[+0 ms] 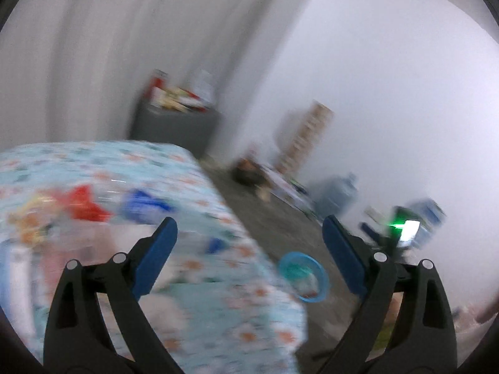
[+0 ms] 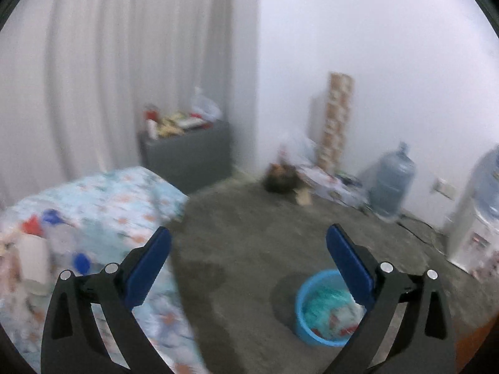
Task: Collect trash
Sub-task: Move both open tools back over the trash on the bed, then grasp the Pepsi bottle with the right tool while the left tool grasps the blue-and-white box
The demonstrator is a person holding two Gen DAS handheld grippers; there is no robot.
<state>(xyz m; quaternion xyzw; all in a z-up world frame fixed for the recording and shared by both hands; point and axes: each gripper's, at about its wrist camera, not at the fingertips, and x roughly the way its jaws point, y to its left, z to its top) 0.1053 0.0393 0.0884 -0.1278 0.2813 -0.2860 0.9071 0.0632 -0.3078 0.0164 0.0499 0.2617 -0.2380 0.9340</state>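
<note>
Both views are blurred by motion. A blue bucket [image 2: 324, 308] stands on the grey floor with teal and white trash inside; it also shows in the left wrist view as the blue bucket [image 1: 304, 277] beside the table's corner. Red, blue and pale trash pieces [image 1: 84, 205] lie on the floral-clothed table [image 1: 218, 280]; the same litter [image 2: 46, 227] sits at the left of the right wrist view. My left gripper [image 1: 249, 227] hangs open over the table's edge, nothing between its blue pads. My right gripper [image 2: 249, 237] stands wide open above the floor, left of the bucket, and holds nothing.
A grey cabinet [image 2: 187, 152] with clutter on top stands by the curtain. A water jug [image 2: 394, 180], a dispenser [image 2: 474, 227], a tall patterned box [image 2: 338, 118] and floor clutter [image 2: 280, 177] line the white wall. The other gripper's lit green device [image 1: 405, 227] shows right.
</note>
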